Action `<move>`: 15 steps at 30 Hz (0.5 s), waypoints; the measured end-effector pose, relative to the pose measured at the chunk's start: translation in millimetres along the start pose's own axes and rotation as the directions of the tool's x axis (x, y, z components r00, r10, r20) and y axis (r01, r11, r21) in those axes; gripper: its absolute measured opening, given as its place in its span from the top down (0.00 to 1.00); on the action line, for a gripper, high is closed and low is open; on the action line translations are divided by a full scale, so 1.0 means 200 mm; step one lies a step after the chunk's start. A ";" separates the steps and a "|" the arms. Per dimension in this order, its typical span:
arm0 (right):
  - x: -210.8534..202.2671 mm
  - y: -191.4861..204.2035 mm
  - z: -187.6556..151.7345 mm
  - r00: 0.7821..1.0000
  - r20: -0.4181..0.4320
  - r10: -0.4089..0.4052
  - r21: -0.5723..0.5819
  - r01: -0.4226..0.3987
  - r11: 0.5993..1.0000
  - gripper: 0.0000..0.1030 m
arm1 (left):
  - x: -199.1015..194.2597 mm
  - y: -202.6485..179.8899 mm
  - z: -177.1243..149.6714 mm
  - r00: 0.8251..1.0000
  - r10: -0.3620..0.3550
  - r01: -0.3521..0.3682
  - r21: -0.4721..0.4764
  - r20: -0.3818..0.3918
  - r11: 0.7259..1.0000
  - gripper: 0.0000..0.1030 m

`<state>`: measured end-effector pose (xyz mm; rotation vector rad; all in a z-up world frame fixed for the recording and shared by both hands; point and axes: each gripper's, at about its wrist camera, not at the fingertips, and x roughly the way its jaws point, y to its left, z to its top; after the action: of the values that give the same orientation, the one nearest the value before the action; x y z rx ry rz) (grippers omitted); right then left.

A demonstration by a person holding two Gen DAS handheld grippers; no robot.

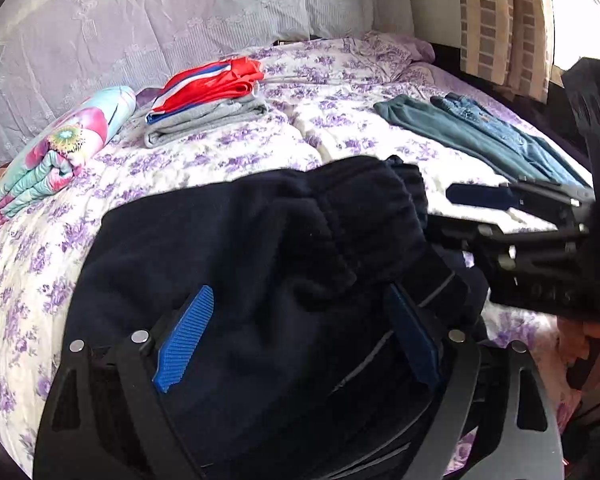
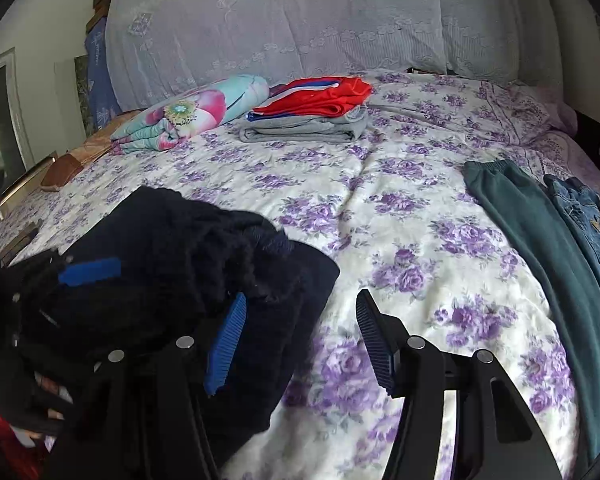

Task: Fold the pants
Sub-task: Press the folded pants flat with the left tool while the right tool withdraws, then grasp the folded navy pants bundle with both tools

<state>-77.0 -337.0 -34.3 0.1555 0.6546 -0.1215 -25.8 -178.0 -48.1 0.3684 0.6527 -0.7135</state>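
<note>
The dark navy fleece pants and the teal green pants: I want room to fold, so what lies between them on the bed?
Only bare purple-flowered bedspread separates the dark navy fleece pants from the teal green pants, clearest in the right wrist view.

left tool (image 1: 296, 340) — black frame, ribbed blue pads | right tool (image 2: 300, 336) — same, silver round screws

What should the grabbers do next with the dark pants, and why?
Probably lower the dark pants onto the flowery bedspread and smooth them flat. They sit bunched between the left gripper fingers, while the right gripper is open beside their edge.
</note>
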 end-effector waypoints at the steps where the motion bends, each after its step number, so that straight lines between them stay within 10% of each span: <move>1: 0.03 -0.02 0.03 1.000 0.003 0.007 0.030 -0.007 1.000 0.42 | 0.00 0.00 -0.02 1.000 0.003 -0.003 -0.003 0.004 1.000 0.18; 10: 0.03 -0.18 0.01 1.000 0.021 -0.002 0.222 -0.003 0.975 0.29 | -0.02 0.03 -0.06 0.999 -0.051 0.051 -0.011 -0.010 0.999 0.19; 15: -0.23 0.00 0.09 0.987 0.159 -0.010 0.091 -0.004 0.996 0.29 | -0.16 0.18 -0.06 0.999 -0.011 0.015 -0.085 0.040 0.996 0.19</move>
<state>-101.9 -338.0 8.5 0.2304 0.4901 -0.1651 -23.5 -131.4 -32.1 0.2710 0.6460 -0.7013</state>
